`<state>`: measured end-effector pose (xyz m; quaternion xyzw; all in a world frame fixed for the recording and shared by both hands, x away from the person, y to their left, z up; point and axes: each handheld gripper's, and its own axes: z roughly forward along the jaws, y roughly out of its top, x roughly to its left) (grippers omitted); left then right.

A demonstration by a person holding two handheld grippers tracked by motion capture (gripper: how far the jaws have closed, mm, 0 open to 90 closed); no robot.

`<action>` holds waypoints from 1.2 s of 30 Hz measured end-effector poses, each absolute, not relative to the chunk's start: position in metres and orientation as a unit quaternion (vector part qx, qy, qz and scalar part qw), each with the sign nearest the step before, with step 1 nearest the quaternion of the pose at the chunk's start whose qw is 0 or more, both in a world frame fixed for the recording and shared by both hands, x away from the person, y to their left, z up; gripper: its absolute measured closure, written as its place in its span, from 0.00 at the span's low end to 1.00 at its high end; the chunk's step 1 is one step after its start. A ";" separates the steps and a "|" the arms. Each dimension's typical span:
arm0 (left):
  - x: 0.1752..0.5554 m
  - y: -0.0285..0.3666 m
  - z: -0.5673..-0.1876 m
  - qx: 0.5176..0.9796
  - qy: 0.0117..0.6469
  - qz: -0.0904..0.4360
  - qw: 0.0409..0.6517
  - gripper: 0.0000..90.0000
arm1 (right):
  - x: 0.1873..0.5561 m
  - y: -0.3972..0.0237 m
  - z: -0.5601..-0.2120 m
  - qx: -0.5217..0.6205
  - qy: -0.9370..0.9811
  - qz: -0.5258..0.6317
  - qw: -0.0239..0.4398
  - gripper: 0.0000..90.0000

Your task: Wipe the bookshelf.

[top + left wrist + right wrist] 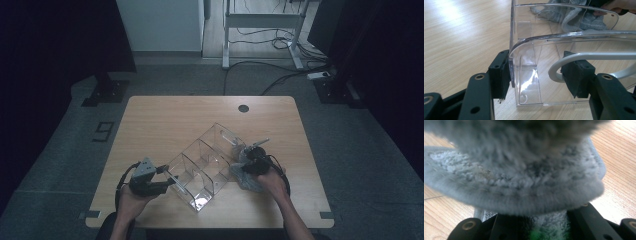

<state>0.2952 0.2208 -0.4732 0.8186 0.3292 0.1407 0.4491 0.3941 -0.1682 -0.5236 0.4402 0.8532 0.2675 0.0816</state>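
Note:
A clear plastic organizer [205,165] with several compartments lies slantwise on the wooden table [165,120]. My left gripper [170,176] grips its near-left end. In the left gripper view the organizer [529,75] sits between the jaws, with one pad on the outer wall and the other on a white curved rim [599,56] inside. My right gripper [246,167] is just right of the organizer, shut on a fluffy grey cloth [245,181]. That cloth [524,177] bulges over the right gripper [531,222], and it shows through the clear walls [584,20].
A round cable hole [243,108] sits near the table's far edge. Beyond the table, a white desk frame [260,22] and cables [280,75] rest on the floor. Bare wood lies across the far half of the table.

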 end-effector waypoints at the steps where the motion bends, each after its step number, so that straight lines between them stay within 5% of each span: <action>1: 0.295 0.221 -0.473 0.819 0.329 0.140 0.450 0.47 | 0.394 -0.169 -0.523 0.441 0.853 0.266 0.079 0.76; 17: 0.295 0.224 -0.472 0.819 0.322 0.146 0.451 0.42 | 0.370 -0.191 -0.497 0.428 0.847 0.305 0.083 0.77; 36: 0.292 0.226 -0.472 0.818 0.318 0.145 0.457 0.48 | 0.337 -0.211 -0.437 0.410 0.839 0.342 0.107 0.77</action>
